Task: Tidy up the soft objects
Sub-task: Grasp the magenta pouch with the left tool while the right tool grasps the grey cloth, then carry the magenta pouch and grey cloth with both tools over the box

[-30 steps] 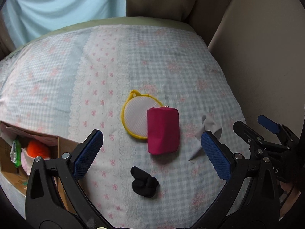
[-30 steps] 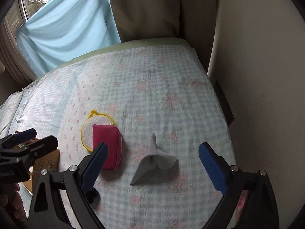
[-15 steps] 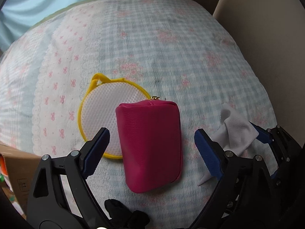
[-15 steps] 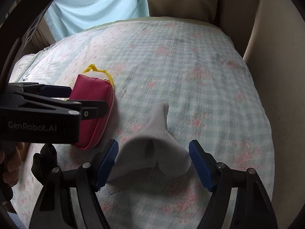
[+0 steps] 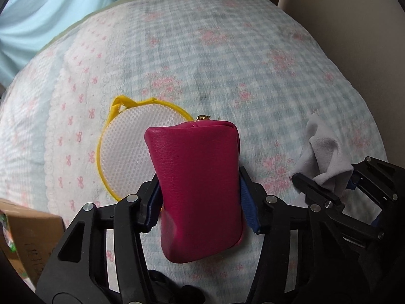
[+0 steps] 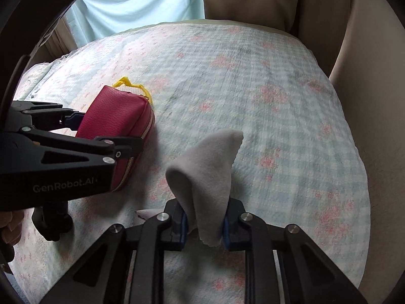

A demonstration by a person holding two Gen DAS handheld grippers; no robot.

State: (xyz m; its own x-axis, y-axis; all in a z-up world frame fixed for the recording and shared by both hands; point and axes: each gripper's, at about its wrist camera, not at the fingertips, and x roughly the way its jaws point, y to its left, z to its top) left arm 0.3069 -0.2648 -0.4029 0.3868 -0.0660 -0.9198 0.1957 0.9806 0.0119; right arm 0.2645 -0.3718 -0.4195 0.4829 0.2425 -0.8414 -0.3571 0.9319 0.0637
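Observation:
My left gripper [image 5: 200, 202] is shut on a magenta zip pouch [image 5: 197, 185], gripping its sides on the bed; the pouch also shows in the right wrist view [image 6: 119, 126]. Under it lies a round white mesh bag with yellow trim [image 5: 124, 149]. My right gripper [image 6: 205, 225] is shut on a grey cloth [image 6: 205, 167], which stands up in a peak; the cloth also shows in the left wrist view [image 5: 324, 157]. A black soft object [image 5: 172, 288] lies at the near edge, mostly hidden by the left gripper.
The bed has a checked floral cover [image 5: 227, 63]. A cardboard box [image 5: 27, 238] sits at the lower left. A beige wall [image 6: 374, 76] borders the bed on the right. Blue curtain [image 6: 131, 2] hangs behind.
Both grippers came down and closed: the left on the magenta pouch, the right on the grey cloth, which is now bunched up into a peak.

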